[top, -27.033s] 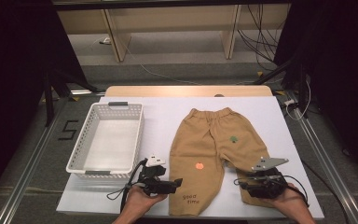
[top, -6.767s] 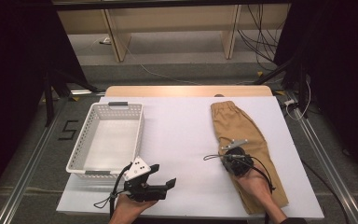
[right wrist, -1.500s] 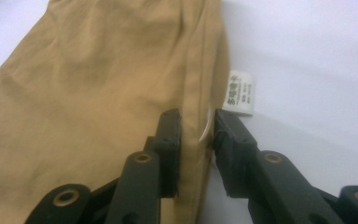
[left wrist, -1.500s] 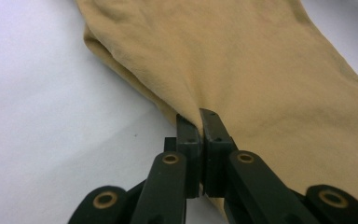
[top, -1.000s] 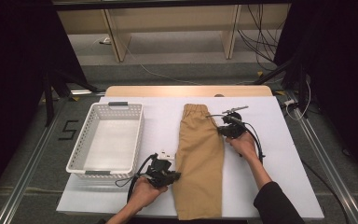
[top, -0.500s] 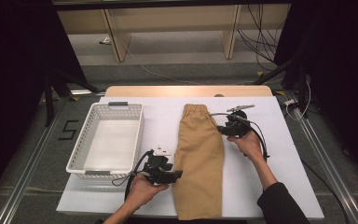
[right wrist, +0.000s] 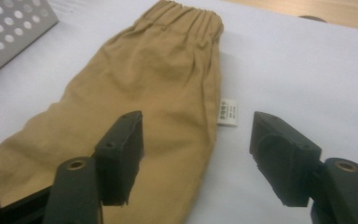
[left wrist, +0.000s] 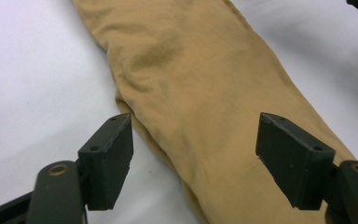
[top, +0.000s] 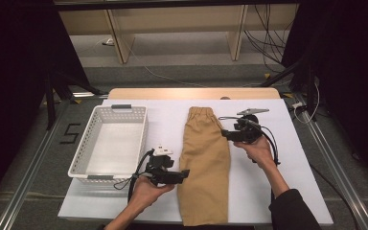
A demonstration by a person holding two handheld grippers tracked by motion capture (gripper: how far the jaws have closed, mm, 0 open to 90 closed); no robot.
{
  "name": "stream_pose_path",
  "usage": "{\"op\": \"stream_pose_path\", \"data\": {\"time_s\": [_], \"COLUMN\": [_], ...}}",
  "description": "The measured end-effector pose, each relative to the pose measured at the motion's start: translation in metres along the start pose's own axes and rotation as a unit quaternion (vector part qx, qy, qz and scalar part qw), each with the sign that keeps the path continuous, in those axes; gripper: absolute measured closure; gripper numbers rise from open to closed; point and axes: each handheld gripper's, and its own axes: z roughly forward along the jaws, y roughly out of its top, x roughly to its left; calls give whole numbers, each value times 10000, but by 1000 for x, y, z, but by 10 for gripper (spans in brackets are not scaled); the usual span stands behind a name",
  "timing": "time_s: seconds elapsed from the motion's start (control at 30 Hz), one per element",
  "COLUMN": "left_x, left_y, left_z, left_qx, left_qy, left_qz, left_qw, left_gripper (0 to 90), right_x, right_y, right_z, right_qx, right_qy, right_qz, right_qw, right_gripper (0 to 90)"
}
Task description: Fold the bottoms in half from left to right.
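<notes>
Both tools are spread and grip nothing: the left tool (top: 184, 174) at the folded trousers' (top: 205, 163) left edge, the right tool (top: 226, 133) at their right edge.

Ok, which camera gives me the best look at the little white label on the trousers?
The right gripper view: the white label sticks out from the side seam of the tan trousers, just ahead of the open jaws. The high view shows the whole folded trousers, the label too small to tell. The left gripper view shows plain fabric.
</notes>
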Motion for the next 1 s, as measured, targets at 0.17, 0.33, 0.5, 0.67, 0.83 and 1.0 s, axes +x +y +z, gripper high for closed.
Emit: {"op": "stream_pose_path", "data": {"time_s": [0.17,0.33,0.5,0.67,0.83,1.0], "left_x": [0,2,3,5,7,6], "left_y": [5,12,21,26,30,38], "left_z": [2,6,6,9,14,21], "left_qx": [-76,-132,-237,-288,-263,-271], "left_qy": [-19,0,10,13,47,91], "left_qz": [-50,-115,-151,-220,-270,-279], "left_qw": [10000,9998,9996,9993,9993,9992], "left_gripper": [251,245,238,235,230,228], "right_x": [4,6,8,9,9,8], "right_y": [1,-1,-3,-4,-5,-5], "right_z": [-6,-9,-12,-11,-10,-10], "right_qx": [-110,-183,-290,-269,-218,-191], "right_qy": [103,184,221,273,310,304], "right_qz": [-14,2,-12,11,-25,1], "right_qw": [9999,9997,9993,9993,9993,9994], "right_gripper": [301,275,267,260,250,246]}}
